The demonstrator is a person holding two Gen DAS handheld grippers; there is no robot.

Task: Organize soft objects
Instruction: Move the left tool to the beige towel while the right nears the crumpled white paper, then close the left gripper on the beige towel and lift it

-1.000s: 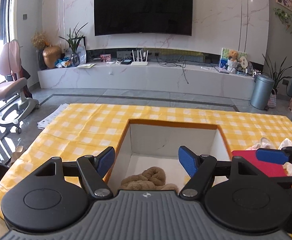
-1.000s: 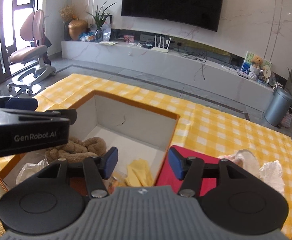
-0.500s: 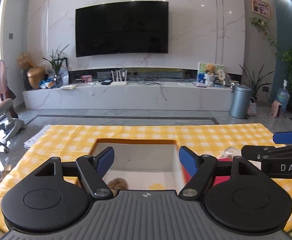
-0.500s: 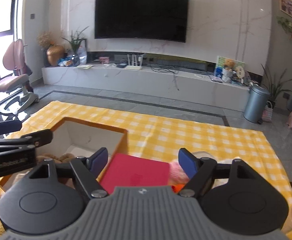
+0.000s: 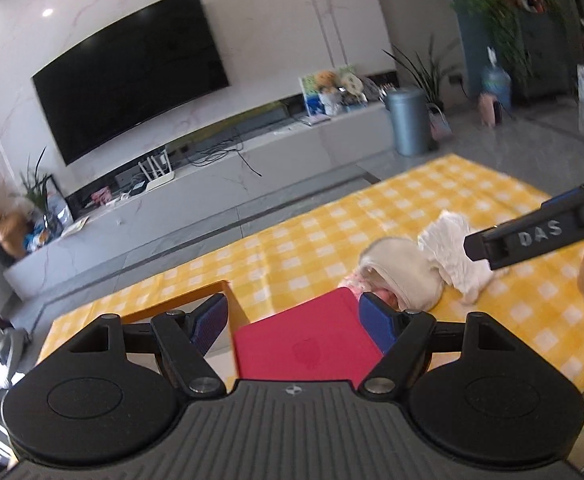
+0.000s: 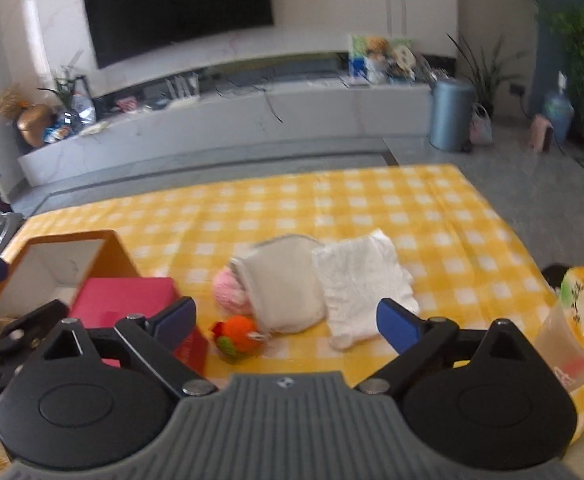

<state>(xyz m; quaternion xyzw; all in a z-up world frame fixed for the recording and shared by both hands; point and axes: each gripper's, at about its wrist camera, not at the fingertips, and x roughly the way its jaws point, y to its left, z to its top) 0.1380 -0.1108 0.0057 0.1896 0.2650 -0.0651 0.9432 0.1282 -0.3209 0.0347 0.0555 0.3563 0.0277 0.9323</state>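
Observation:
Soft items lie together on the yellow checked cloth (image 6: pixel 371 208): a cream cloth pouch (image 6: pixel 288 284), a white crumpled cloth (image 6: pixel 365 280), a pink plush piece (image 6: pixel 230 294) and an orange knitted toy (image 6: pixel 238 334). My right gripper (image 6: pixel 286 322) hangs above them, its jaws opening, nothing between them. My left gripper (image 5: pixel 293 322) is open and empty over a red box (image 5: pixel 307 348), left of the cream pouch (image 5: pixel 403 276) and white cloth (image 5: pixel 457 248). The open cardboard box (image 6: pixel 72 264) sits at the left.
A sealed plastic cup (image 6: pixel 579 320) with a printed lid stands at the right near the cloth's edge. The red box (image 6: pixel 128 300) lies against the cardboard box. Beyond the cloth are a grey floor, a low TV bench (image 6: pixel 228 116) and a metal bin (image 6: pixel 449 114).
Both grippers swung right, away from the cardboard box toward the pile of soft items, rolling as they went. The right jaws spread wider. The brown plush in the box has left both views.

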